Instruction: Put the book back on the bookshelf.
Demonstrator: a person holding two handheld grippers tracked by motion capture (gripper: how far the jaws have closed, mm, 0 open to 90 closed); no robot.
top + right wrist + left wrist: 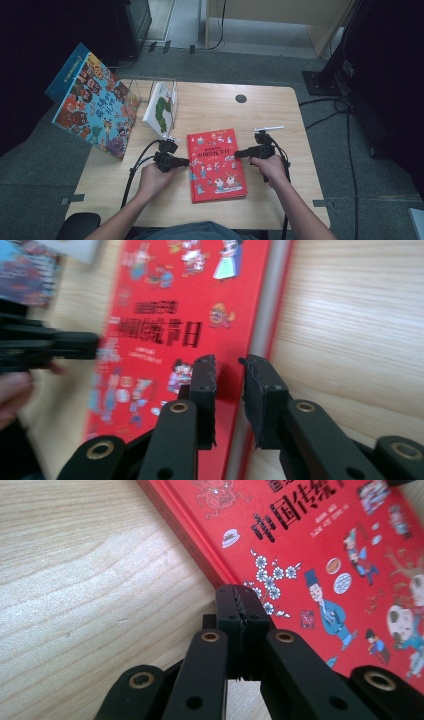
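Off to the far left of my left claw (188,161), a big blue picture book (92,101) leans upright at the table's edge, and closer in, up and left of that claw, a white book with a green figure (161,108) stands in a thin wire rack (150,82); both are well apart from my hands and block nothing. My left claw is pressed together with nothing between its jaws, its tips lying at the left edge of the red book (216,164), which lies flat on the wooden table (272,112) between my two claws. In the left gripper view the closed tips sit right at the book's spine edge, though I cannot tell for sure whether they touch it. My right claw (236,154) comes in from the book's other side, jaws spread a little with the book's right edge running up through the gap; in the blurred right gripper view the pads do not appear to press on the cover. Just beyond my right claw, a small white pen-like thing (269,129) lies on the table, clear of the book.
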